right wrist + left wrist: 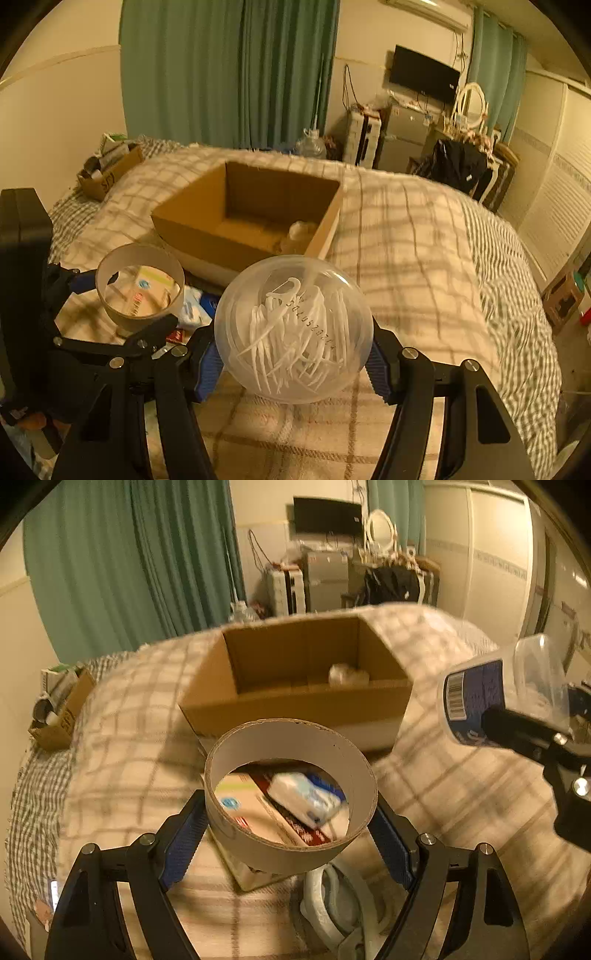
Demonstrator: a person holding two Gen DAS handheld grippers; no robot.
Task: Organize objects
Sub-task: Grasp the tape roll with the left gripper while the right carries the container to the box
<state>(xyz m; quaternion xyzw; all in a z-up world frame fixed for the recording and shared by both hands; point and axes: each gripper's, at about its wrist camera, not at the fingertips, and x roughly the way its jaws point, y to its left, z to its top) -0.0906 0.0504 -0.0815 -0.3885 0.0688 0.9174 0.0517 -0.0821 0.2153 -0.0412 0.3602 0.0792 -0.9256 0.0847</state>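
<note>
- The left gripper (pixel 291 834) has its jaws clamped on a cardboard tape ring (pixel 291 794), one blue pad against each side of the ring's outer wall; the ring is held clear of the bed (pixel 461 797), its open centre facing the camera.
- Seen through the ring, a flat carton (pixel 243 812) and a white-and-blue packet (pixel 306 799) lie on the plaid blanket just below it.
- The right gripper (pixel 293 360) has its jaws clamped on a clear plastic tub of white floss picks (pixel 293 325), its round transparent end toward the camera; in the left wrist view the tub (pixel 498 694) shows a dark blue label with a barcode.
- An open cardboard box (pixel 295 686) sits on the bed beyond both grippers, near the middle; a pale crumpled item (pixel 347 674) lies in its far right corner.
- The tape ring is to the left of the tub, both on the near side of the box.
- A smaller cardboard box (pixel 107 173) filled with odds and ends stands at the far left edge of the bed.
- Green curtains (pixel 229 70) hang behind the bed; a dark screen (pixel 424 74) is on the far wall to the right.
</note>
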